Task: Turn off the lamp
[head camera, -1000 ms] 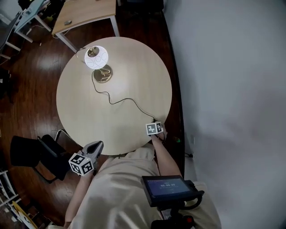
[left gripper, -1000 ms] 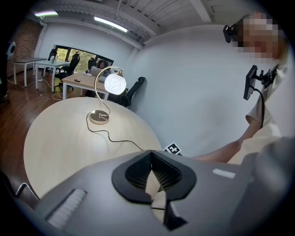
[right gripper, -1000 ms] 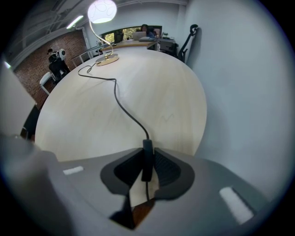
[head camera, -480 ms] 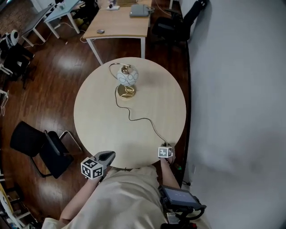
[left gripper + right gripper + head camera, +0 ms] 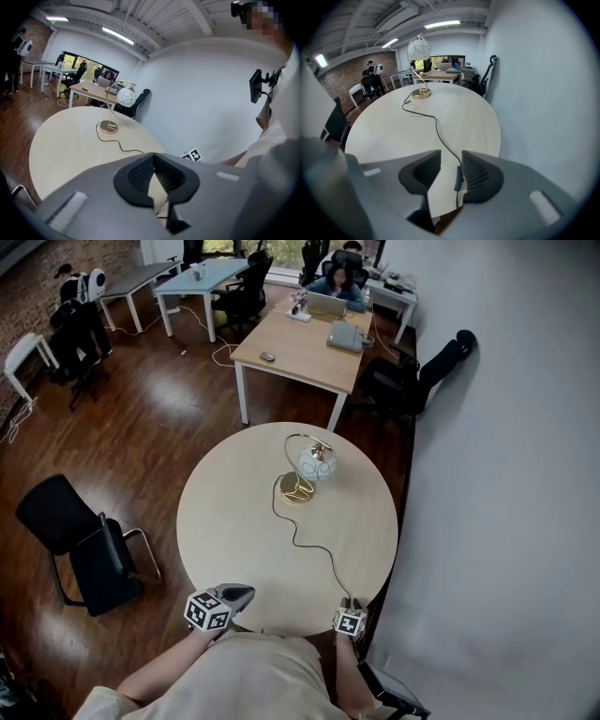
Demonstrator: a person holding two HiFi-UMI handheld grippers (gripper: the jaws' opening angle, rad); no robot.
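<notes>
The lamp [image 5: 314,463] stands at the far side of the round table [image 5: 225,531], its globe pale and unlit, on a brass base [image 5: 296,487]. Its black cord [image 5: 314,547] runs to the near edge. In the right gripper view the cord's inline switch [image 5: 458,178] lies on the table below my right gripper [image 5: 451,154], between the jaws and close to the right pad. The jaws have just opened wide and eased in slightly; the pads do not press on it. My left gripper [image 5: 242,593] hovers at the near left edge, its tips [image 5: 153,155] together on nothing.
A white wall [image 5: 506,474] runs close along the table's right side. A black chair [image 5: 80,540] stands left of the table. Behind it are a wooden desk [image 5: 291,357] with a laptop, more chairs and a seated person [image 5: 339,277].
The lamp's globe has gone from bright white to dull. My right gripper has lifted off the cord at the near edge. The head view has tilted up, so the table sits lower in the picture.
</notes>
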